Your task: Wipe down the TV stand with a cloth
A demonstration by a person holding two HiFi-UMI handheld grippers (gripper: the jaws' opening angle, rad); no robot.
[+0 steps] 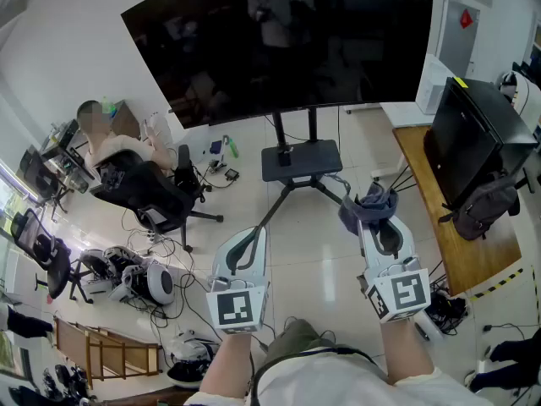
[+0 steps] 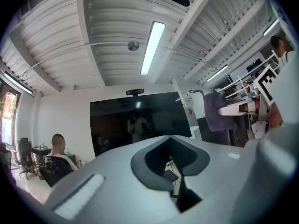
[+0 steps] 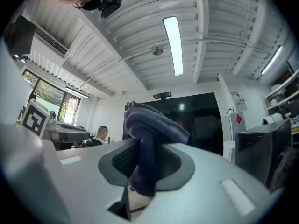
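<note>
Dark blue cloth [image 3: 149,125] is pinched in the right gripper [image 3: 147,164], jaws clamped on its middle, a folded bunch sticking up past the tips and the tail hanging down between them. Left gripper [image 2: 170,160] has jaws pressed together, nothing in them

Head view only: TV stand [image 1: 302,159] with its dark shelf under the TV [image 1: 279,41], 2 posts, legs splayed on the tiled floor [image 1: 313,252]. Both grippers sit side by side in front of it, left gripper [image 1: 241,248] and right gripper [image 1: 378,227], cloth [image 1: 369,203] short of the shelf, by the stand's right leg

Gripper views only: both tilt up at the ceiling, strip light [image 2: 152,45] overhead, TV [image 2: 135,120] ahead. Left gripper view also catches the cloth [image 2: 215,111] hanging at its right side

Room: bare floor between the grippers and the stand base. Right side is tight, wooden table [image 1: 423,184] edge near the right gripper, black box [image 1: 473,134] and a bag [image 1: 486,205] on it. Left has an office chair [image 1: 152,193], a seated person [image 1: 101,134] and cables [image 1: 144,282] on the floor, well apart from the stand
</note>
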